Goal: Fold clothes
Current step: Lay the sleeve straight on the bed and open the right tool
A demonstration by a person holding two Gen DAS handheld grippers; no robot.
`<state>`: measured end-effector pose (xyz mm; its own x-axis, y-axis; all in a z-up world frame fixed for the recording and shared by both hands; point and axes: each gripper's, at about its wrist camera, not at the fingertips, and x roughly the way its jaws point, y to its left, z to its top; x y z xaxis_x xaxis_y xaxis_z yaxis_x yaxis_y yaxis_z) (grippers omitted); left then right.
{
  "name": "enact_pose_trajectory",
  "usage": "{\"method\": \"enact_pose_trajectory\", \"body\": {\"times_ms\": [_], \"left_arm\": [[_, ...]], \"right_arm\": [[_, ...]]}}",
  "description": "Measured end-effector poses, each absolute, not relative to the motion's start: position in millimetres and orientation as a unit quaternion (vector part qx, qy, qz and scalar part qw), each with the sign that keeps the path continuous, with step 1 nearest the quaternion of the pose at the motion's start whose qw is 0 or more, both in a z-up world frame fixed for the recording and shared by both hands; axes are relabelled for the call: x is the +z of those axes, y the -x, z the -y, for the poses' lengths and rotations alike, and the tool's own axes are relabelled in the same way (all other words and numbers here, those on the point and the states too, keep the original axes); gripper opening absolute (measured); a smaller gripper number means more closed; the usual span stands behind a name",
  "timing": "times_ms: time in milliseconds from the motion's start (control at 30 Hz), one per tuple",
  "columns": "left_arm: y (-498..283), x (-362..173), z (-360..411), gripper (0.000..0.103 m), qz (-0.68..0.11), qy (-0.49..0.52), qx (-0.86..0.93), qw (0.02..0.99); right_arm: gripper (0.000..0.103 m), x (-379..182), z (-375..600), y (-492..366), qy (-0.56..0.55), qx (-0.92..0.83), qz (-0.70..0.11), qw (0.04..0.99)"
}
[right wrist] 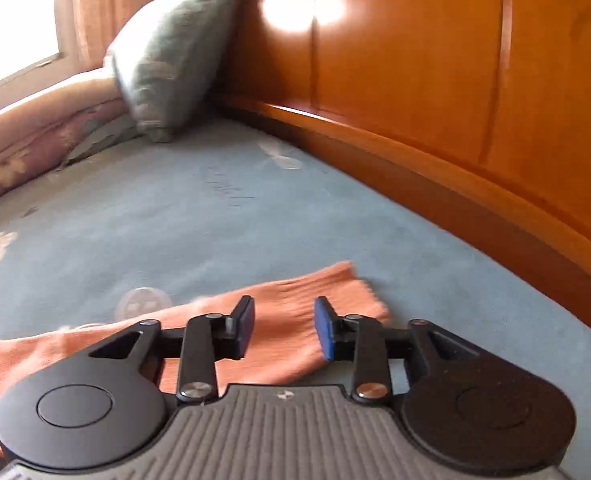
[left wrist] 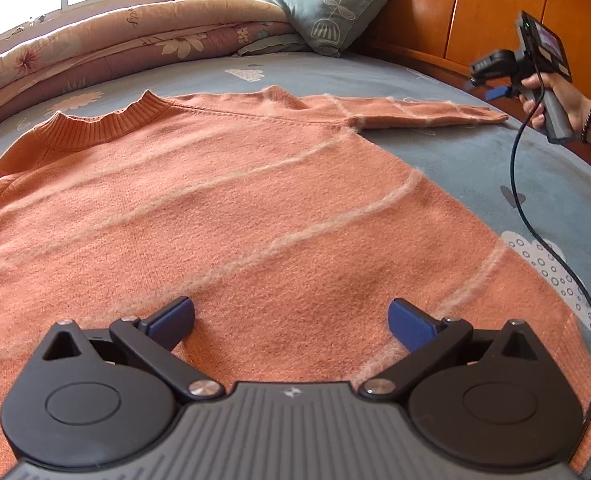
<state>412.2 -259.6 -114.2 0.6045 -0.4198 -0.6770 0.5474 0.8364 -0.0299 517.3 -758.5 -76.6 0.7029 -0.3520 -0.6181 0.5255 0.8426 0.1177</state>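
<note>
An orange sweater [left wrist: 223,208] with thin pale stripes lies flat on the blue bed sheet [left wrist: 475,160], collar toward the far left, one sleeve [left wrist: 423,114] stretched out to the right. My left gripper [left wrist: 291,320] is open and hovers over the sweater's lower body near the hem. My right gripper [right wrist: 283,328] is open and empty just above the cuff end of that sleeve [right wrist: 295,300]; it also shows in the left wrist view [left wrist: 491,84], held by a hand above the sleeve's end.
A folded floral quilt [left wrist: 127,48] and a grey-green pillow [left wrist: 327,4] lie at the far side of the bed. A wooden headboard [right wrist: 435,80] runs along the right. A black cable [left wrist: 519,184] hangs from the right gripper across the sheet.
</note>
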Motion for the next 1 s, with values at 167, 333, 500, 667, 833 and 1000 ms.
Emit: {"method": "enact_pose_trajectory", "body": {"times_ms": [167, 333, 500, 667, 833, 1000], "left_arm": [[-412, -109, 247, 0.102, -0.361, -0.078, -0.279, 0.886], [-414, -112, 231, 0.102, -0.359, -0.053, -0.294, 0.884], [-406, -116, 234, 0.102, -0.338, -0.088, -0.303, 0.887], [-406, -117, 235, 0.102, -0.335, -0.093, -0.301, 0.888], [-407, -118, 239, 0.102, -0.336, -0.1, -0.294, 0.89], [-410, -118, 242, 0.102, -0.341, -0.098, -0.285, 0.89]], "right_arm": [[0.061, -70, 698, -556, -0.192, -0.066, -0.336, 0.92], [0.074, -82, 648, -587, -0.239, 0.034, -0.366, 0.899], [0.08, -95, 627, -602, -0.254, 0.073, -0.375, 0.889], [0.08, -103, 650, -602, -0.226, 0.048, -0.377, 0.897], [0.08, -107, 723, -579, -0.249, -0.019, -0.349, 0.903], [0.08, -105, 801, -543, -0.289, -0.079, -0.302, 0.905]]}}
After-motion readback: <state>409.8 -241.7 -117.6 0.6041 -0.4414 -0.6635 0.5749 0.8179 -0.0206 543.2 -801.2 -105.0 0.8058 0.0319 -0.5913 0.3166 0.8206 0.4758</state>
